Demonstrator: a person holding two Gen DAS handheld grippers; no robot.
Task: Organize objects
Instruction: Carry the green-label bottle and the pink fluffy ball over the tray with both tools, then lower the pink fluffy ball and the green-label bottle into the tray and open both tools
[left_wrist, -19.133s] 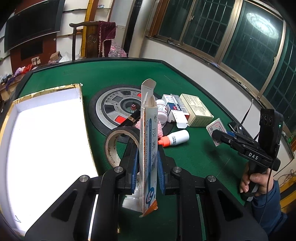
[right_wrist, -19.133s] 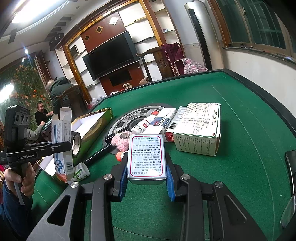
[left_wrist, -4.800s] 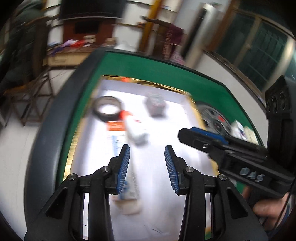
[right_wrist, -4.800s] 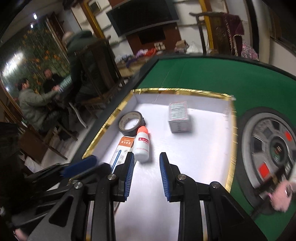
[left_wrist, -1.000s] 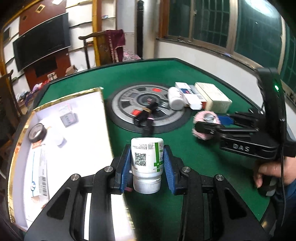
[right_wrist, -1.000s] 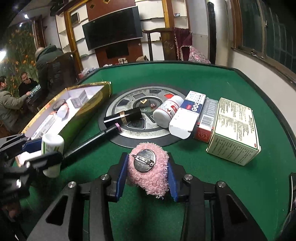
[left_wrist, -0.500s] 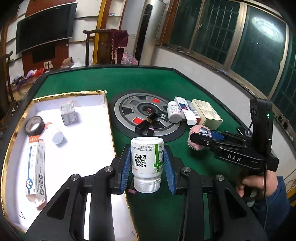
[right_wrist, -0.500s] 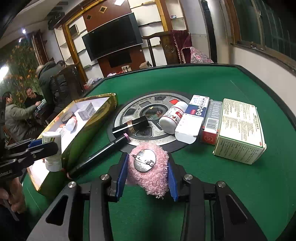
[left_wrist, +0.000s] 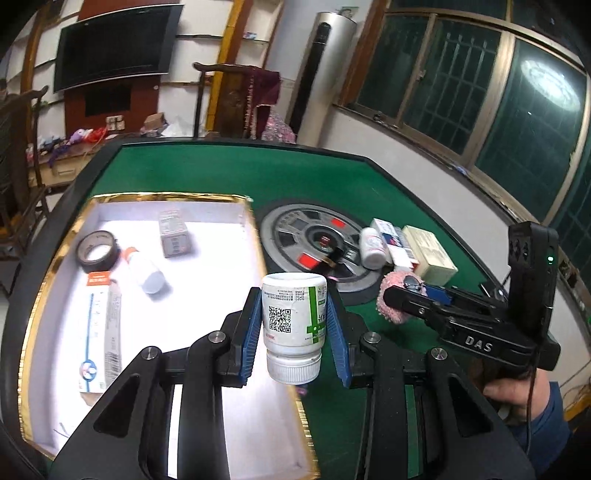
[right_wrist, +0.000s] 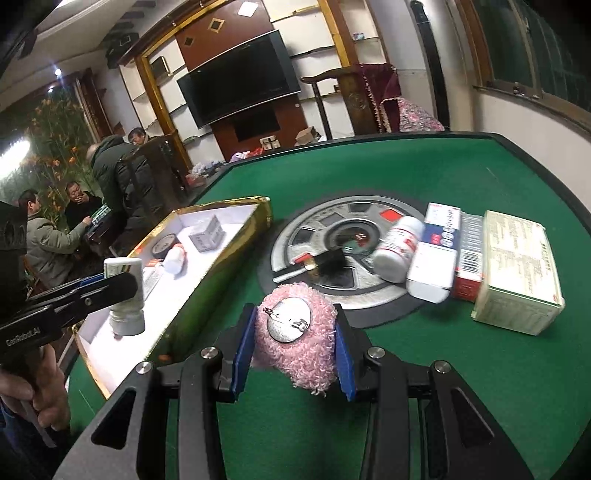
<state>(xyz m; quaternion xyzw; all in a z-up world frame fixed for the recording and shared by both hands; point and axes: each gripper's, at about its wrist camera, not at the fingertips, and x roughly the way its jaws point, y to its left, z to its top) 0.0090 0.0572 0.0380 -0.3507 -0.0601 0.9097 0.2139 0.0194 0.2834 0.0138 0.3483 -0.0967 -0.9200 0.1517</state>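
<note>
My left gripper (left_wrist: 294, 334) is shut on a white pill bottle (left_wrist: 293, 325) with a green label, held cap down over the right edge of the gold-rimmed white tray (left_wrist: 207, 280). The bottle also shows in the right wrist view (right_wrist: 123, 295), above the tray (right_wrist: 236, 236). My right gripper (right_wrist: 293, 347) is shut on a pink fluffy brooch (right_wrist: 297, 339) with a silver pin back, held above the green table to the right of the tray. The brooch shows in the left wrist view (left_wrist: 393, 299).
The tray holds a tape roll (left_wrist: 96, 254), a small white bottle (left_wrist: 144, 271), a grey box (left_wrist: 173, 238) and a long toothpaste box (left_wrist: 99, 332). On the table's round centre plate (right_wrist: 343, 254) lie a black tube (right_wrist: 325, 260), a white bottle (right_wrist: 397, 249) and medicine boxes (right_wrist: 513, 273).
Both grippers have moved left toward the tray with their loads. The pill bottle now hangs over the tray's right edge and the brooch is nearer the tray.
</note>
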